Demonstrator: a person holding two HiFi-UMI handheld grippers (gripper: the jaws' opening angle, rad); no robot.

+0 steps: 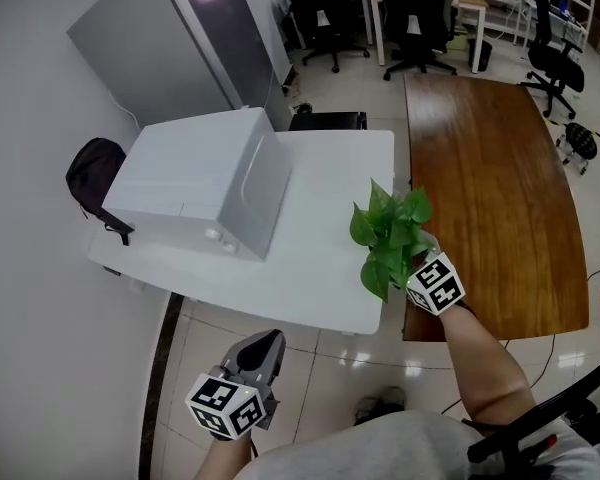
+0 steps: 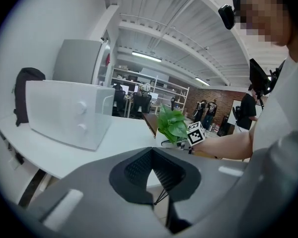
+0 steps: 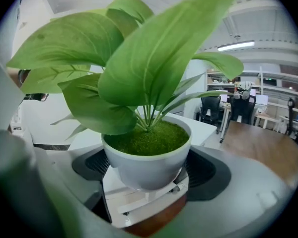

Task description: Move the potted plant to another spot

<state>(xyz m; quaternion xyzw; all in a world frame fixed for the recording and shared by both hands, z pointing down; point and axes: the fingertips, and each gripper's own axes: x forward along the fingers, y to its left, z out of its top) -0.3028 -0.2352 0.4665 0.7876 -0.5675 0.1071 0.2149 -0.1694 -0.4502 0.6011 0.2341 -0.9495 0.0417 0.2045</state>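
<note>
Gripping the potted plant [image 3: 147,163] by its white pot, the right gripper [image 1: 427,276] has its jaws spread to the pot's width and pressed on both sides. The plant sits at the white table's [image 1: 320,280] edge, just beside the wooden table [image 1: 490,198]. The carry step seems in hand (whether the pot is clear of the surface I cannot tell). The left gripper [image 2: 157,175] hangs low, jaws together, empty. Next comes a level carry to a bare spot, then a gentle set-down.

Green leaves [image 3: 154,68], white pot [image 3: 149,168], white desk [image 1: 320,258], brown wooden table [image 1: 490,198]

bright ceiling light, fisheye edges (near leaves blurred)
</note>
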